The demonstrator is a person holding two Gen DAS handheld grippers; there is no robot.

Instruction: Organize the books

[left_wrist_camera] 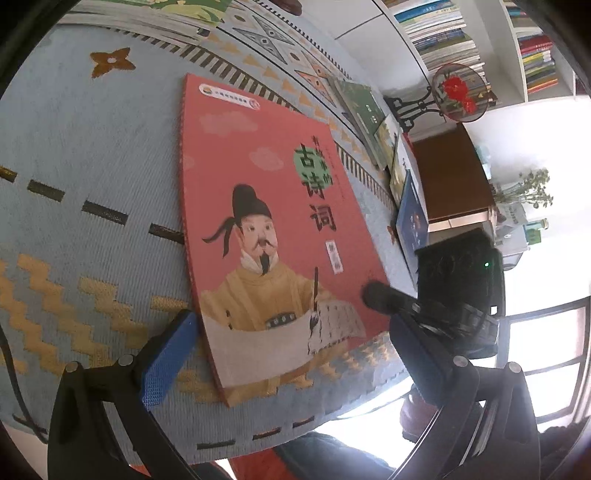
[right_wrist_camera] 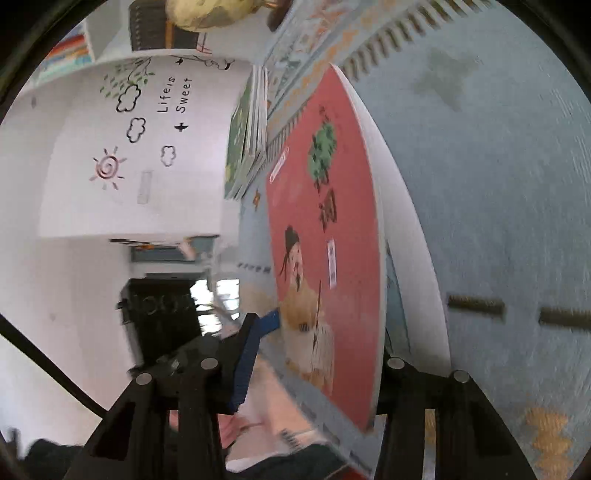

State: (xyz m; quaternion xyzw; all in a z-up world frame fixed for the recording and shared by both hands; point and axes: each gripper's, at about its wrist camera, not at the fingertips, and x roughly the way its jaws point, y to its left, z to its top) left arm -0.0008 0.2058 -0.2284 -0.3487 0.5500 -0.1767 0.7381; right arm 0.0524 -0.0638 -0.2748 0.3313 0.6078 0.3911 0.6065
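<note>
A red picture book (left_wrist_camera: pixel 273 229) with a cartoon poet on its cover lies on the blue patterned tablecloth (left_wrist_camera: pixel 92 177). My left gripper (left_wrist_camera: pixel 291 325) is open wide, its blue pad (left_wrist_camera: pixel 166 362) left of the book's near corner and its other finger to the right. In the right wrist view the red book (right_wrist_camera: pixel 325 258) stands edge-on between the jaws of my right gripper (right_wrist_camera: pixel 332 332). The blue pad (right_wrist_camera: pixel 255 347) sits just off the cover, and the other finger is hidden behind the white underside. That gripper's black finger (left_wrist_camera: pixel 376 295) hovers at the book's right edge.
A stack of books (left_wrist_camera: pixel 147 14) lies at the far end of the table, also seen as a stack (right_wrist_camera: pixel 247 136). Green books (left_wrist_camera: pixel 362 110) and a blue book (left_wrist_camera: pixel 412 218) line the right table edge. Shelves of books (left_wrist_camera: pixel 443 37), a round fan ornament (left_wrist_camera: pixel 458 92) and a plant (left_wrist_camera: pixel 528 192) stand beyond.
</note>
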